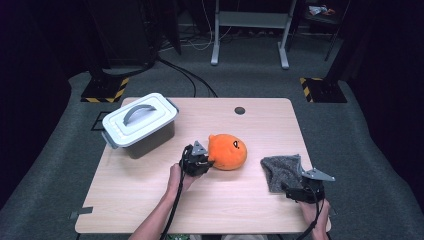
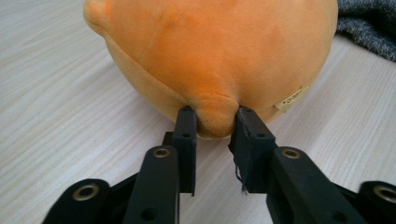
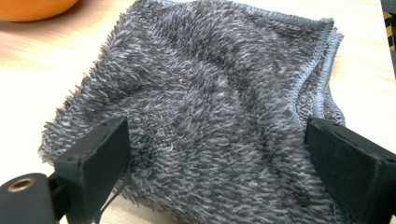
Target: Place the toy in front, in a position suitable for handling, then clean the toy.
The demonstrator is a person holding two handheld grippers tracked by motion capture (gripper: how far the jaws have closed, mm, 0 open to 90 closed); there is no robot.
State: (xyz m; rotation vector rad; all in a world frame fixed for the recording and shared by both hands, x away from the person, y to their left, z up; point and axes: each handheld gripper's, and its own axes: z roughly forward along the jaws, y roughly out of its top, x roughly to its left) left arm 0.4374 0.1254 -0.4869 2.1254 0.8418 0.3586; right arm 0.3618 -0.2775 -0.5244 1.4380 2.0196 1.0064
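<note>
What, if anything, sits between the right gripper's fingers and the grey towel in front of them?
Nothing visible. The right gripper stands open right over the grey fuzzy towel, one finger at each side of it. The round orange plush toy lies off to the side, pinched by the left gripper.

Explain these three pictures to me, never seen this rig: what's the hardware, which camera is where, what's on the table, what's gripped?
No robot arm here: a person holds a two-jaw gripper in each hand. The high view looks down on a wooden table from above the person's side. The other two cameras ride on the grippers and look along their black jaws.

On the table: a grey lidded storage box, an orange plush toy and a grey fuzzy cloth.

The left gripper is shut on a small pinch of the plush toy's fabric; its jaws press a fold from both sides. The right gripper is open, one jaw at either side of the cloth, not pinching it.
</note>
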